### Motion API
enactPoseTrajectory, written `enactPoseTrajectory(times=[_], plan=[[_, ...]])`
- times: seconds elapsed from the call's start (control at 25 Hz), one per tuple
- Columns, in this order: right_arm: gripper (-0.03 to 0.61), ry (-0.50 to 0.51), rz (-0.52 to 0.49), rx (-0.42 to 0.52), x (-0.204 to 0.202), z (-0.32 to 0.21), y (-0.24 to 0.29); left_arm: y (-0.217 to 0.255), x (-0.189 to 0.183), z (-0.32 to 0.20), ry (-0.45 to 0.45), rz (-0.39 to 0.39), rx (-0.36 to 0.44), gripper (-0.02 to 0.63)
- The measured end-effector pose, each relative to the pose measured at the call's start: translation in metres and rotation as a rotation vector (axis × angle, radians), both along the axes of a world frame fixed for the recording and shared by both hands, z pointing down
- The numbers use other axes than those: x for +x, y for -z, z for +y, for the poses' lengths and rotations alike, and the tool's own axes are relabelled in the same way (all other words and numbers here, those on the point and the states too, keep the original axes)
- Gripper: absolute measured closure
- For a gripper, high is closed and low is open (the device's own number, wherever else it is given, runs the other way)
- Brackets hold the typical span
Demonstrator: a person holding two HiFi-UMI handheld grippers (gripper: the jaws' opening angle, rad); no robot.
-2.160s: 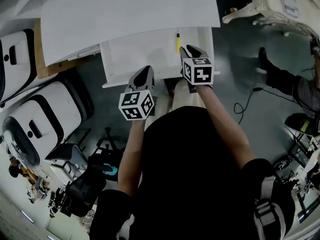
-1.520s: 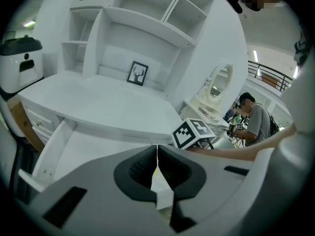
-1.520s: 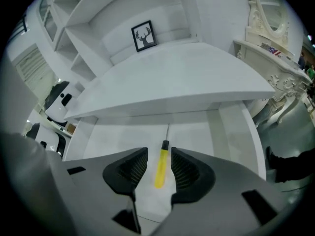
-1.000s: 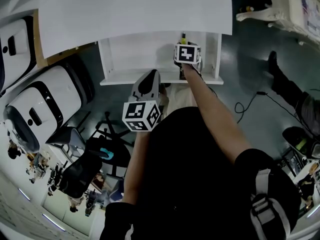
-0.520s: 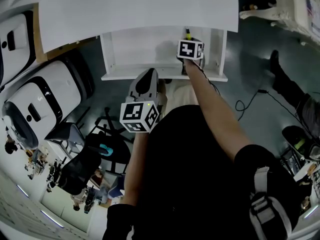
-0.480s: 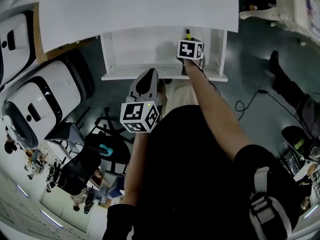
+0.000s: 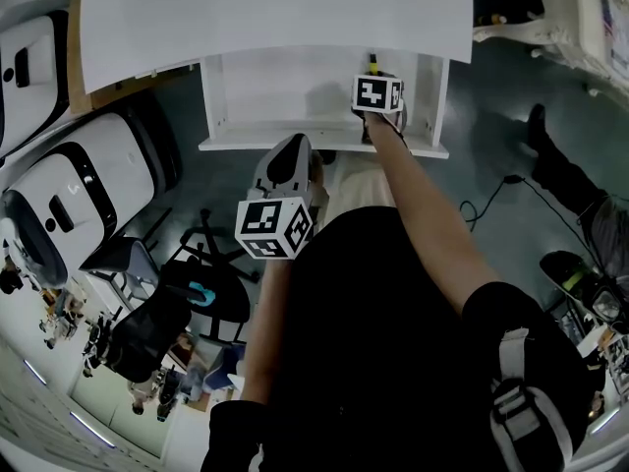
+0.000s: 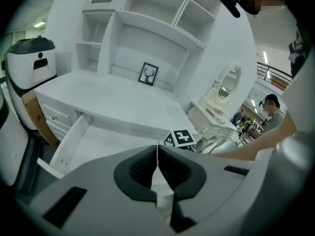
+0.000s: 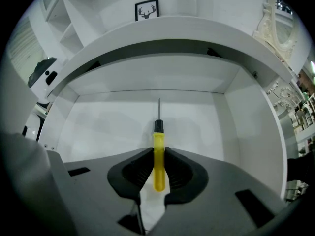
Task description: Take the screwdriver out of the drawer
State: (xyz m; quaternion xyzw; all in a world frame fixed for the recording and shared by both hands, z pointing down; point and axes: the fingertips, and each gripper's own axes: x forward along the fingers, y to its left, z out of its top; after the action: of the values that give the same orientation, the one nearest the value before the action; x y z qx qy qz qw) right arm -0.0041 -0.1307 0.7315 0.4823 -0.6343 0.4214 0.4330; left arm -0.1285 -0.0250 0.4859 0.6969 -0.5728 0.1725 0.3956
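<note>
Two risks stand out.

Head view: the right tool (image 7: 377,85) reaches steeply into the open white drawer (image 7: 218,106) under the white table (image 7: 275,13). Its marker cube covers nearly all of the yellow-handled screwdriver (image 7: 372,64), so the grip is unreadable here. The left tool (image 7: 293,150) hangs outside the drawer front.

Left gripper view: the left tool (image 8: 157,156) is clenched on nothing, and the screwdriver is hidden.

Right gripper view: the right tool (image 9: 158,168) has just been closing and now grasps the screwdriver (image 9: 159,146) by its handle. The screwdriver lies in the drawer (image 9: 236,112), its thin shaft pointing at the back wall. The smooth handle may slip if the pads press lightly, and how firmly they press is hard to judge. On lifting, the tip could knock the table edge above.
</note>
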Motion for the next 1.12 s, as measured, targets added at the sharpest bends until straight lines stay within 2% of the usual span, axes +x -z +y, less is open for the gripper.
enactPoseTrajectory(times=[0.12, 0.28, 0.68, 0.84, 0.88, 0.96, 1.12], plan=[[0.491, 0.025, -0.005, -0.005, 0.000, 0.001, 0.001, 0.002, 0.000, 0.004, 0.008, 0.003, 0.009, 0.588], [0.492, 0.107, 0.008, -0.030, 0.006, 0.002, 0.004, 0.008, 0.002, 0.005, 0.001, 0.016, 0.027, 0.588], [0.492, 0.173, -0.032, -0.048, 0.016, 0.011, 0.036, 0.026, -0.002, 0.000, 0.018, 0.035, 0.091, 0.588], [0.492, 0.202, 0.028, -0.037, 0.035, 0.014, 0.067, 0.034, 0.003, -0.005, 0.011, 0.041, 0.114, 0.588], [0.492, 0.200, 0.002, -0.033, 0.033, 0.015, 0.073, 0.035, 0.004, -0.006, 0.007, 0.042, 0.120, 0.588], [0.492, 0.191, -0.121, -0.036, 0.013, 0.022, 0.083, 0.039, 0.007, -0.006, -0.001, 0.043, 0.126, 0.588], [0.492, 0.202, -0.087, -0.060, 0.022, 0.036, 0.096, 0.046, 0.010, -0.008, -0.021, 0.045, 0.140, 0.588]])
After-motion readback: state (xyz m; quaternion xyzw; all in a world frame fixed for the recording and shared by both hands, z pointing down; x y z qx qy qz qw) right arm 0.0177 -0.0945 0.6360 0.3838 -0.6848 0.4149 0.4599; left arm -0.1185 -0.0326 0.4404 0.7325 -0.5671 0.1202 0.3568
